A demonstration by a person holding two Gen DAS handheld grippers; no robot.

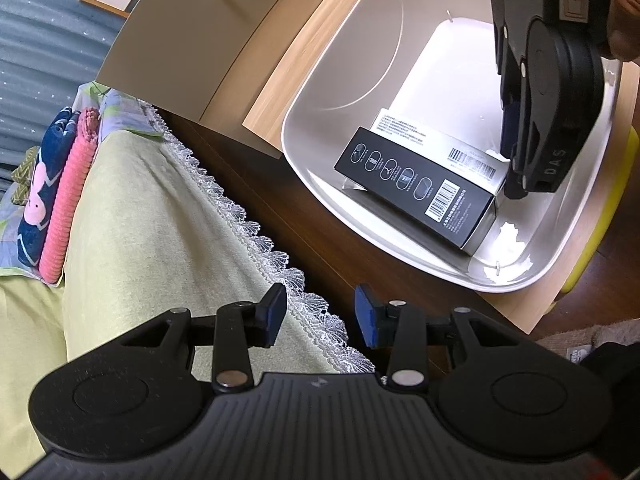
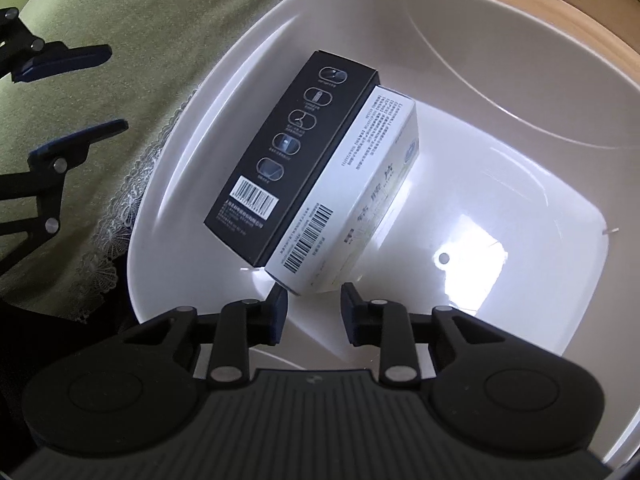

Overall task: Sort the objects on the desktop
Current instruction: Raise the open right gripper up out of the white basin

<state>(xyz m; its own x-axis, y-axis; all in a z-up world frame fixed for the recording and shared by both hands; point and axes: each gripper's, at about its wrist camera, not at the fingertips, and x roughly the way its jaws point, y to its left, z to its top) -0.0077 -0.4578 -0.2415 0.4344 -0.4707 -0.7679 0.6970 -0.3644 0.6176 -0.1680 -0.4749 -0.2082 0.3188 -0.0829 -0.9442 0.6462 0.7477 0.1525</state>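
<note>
Green cloth (image 1: pixel 152 208) with lace edge covers the bed or sofa on the left side of the left wrist view; folded textiles (image 1: pixel 60 184) are stacked at its far end. Dark wood counter (image 1: pixel 304 220) runs alongside it, a lighter wood board (image 1: pixel 288 76) on top.

White plastic bin (image 2: pixel 224 92) sits on that board, near the lace edge. It looks to be the sorting container: both of the task's boxes lie inside it. Black box (image 2: pixel 288 152) lies flat-ish along the bin wall, icons and barcode up. White box (image 2: pixel 360 184) leans against its long side, touching, one edge propped up on it, so tilted rather than flat. Grouped side by side, probably to pack the bin neatly.

Right tool (image 2: pixel 314 312) is down inside the bin, tipped steeply downward, fingers released and straddling the near end of the white box with gaps on both sides; not clamping it. Fits either just let go or about to grip; can't settle which from here. A bit of the person's hand (image 1: pixel 624 20) shows on its handle.

Left tool (image 1: pixel 320 316) hangs outside the bin, over the lace edge and counter, level, fingers apart, holding nothing. Looks like standby, clear of the right side's work.
</note>
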